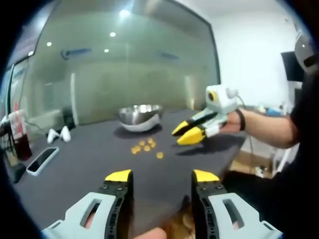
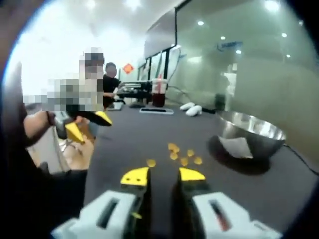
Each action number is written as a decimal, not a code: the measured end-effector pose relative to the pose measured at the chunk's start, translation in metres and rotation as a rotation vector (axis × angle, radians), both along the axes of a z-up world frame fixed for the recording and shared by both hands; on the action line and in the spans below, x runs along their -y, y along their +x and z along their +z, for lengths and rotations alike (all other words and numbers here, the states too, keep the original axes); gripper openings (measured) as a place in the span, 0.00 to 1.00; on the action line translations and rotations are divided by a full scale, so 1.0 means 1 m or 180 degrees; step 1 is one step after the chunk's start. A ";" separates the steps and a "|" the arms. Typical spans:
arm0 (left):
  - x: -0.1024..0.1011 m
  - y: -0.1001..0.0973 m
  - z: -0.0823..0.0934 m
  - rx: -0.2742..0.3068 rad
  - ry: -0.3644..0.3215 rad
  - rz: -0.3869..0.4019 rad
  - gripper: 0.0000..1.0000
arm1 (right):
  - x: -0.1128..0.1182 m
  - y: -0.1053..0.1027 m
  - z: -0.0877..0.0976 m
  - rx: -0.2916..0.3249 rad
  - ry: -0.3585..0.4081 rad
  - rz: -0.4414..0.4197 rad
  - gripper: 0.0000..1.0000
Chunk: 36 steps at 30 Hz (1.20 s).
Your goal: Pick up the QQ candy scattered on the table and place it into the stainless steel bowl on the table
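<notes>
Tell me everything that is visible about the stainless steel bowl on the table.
The stainless steel bowl is round, shiny and deep, with a thin rim, and it looks like polished metal that mirrors the room. It stands upright on the dark table, open side up, and throws a dark shadow below. What lies inside cannot be told. The yellow candies lie on the table near it, apart from it. No gripper touches it.

A dark grey tabletop (image 1: 89, 164) holds a shiny round steel bowl (image 1: 140, 117), small yellow candies (image 1: 144, 146) near it, a flat phone (image 1: 42, 160), two white things (image 1: 59, 134) and a red drink cup (image 1: 17, 134).
</notes>
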<state>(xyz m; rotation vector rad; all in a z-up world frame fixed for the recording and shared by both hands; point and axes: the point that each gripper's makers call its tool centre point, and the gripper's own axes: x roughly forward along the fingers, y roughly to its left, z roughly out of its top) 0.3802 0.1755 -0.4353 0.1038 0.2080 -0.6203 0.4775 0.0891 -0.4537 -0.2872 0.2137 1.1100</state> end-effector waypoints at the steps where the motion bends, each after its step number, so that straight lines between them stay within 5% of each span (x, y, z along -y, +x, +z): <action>1: -0.001 0.000 0.000 -0.0003 -0.0006 0.0012 0.48 | -0.005 -0.001 -0.001 -0.0004 -0.0009 0.0030 0.22; 19: -0.019 -0.001 -0.003 -0.0032 -0.0003 0.0141 0.48 | -0.044 0.004 -0.026 -0.0224 -0.0164 0.0087 0.19; 28: -0.015 0.002 -0.004 -0.0046 0.0013 0.0090 0.48 | -0.043 0.006 -0.026 -0.0335 -0.0129 0.0019 0.11; 36: -0.013 0.004 -0.004 -0.0038 -0.0005 0.0077 0.48 | -0.035 0.011 -0.017 -0.0203 -0.0056 -0.0120 0.10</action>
